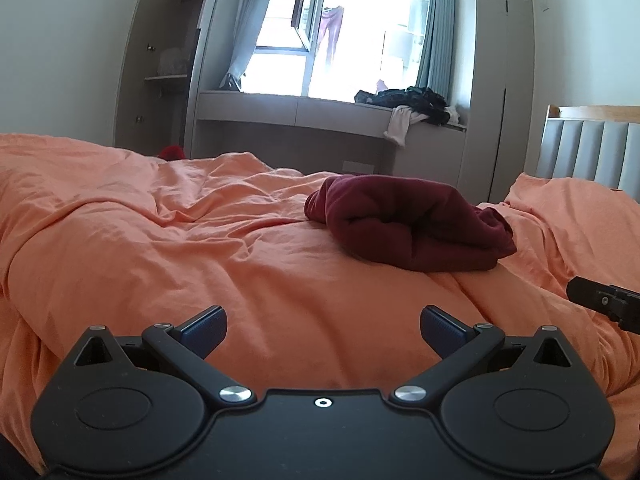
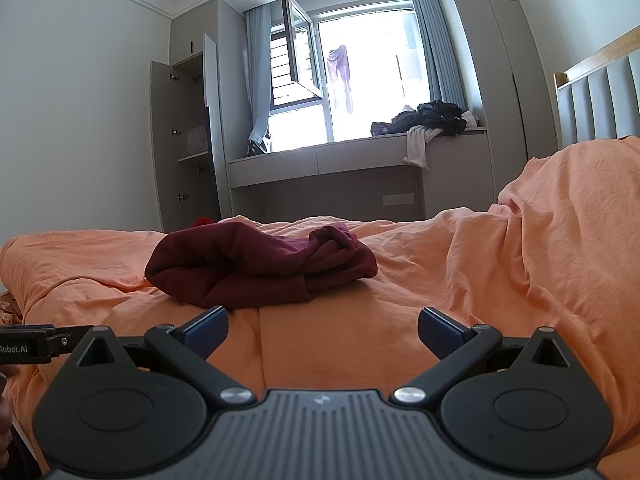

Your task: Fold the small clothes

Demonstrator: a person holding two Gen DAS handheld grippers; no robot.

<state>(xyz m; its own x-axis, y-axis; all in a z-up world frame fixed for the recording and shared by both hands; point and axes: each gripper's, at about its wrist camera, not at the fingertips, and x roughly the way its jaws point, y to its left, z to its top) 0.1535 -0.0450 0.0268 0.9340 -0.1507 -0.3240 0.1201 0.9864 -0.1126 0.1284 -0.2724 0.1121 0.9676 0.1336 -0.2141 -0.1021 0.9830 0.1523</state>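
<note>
I have both tools low over the bed, side by side and pointed toward the window. My left hand-held gripper stands with its jaws spread wide and nothing between the blue pads; the right hand-held gripper is the same, wide apart and empty. Neither touches cloth.

The dark red garment lies on the orange duvet, ahead of both tools: at about one o'clock from my left tool and eleven o'clock from my right, so it sits roughly between their lines of sight. It looks already doubled over into a thick, lumpy bundle, with a ribbed cuff or waistband poking out on one end. I judge it either roughly folded or bunched; I can't tell which layers are which from this low angle.

I keep the jaws apart because the next step, as I read it, is to come in from both sides and pinch the two near edges at once. The soft, wrinkled duvet beneath could get caught with the fabric.

A heap of dark clothes sits on the window ledge, well apart.
</note>
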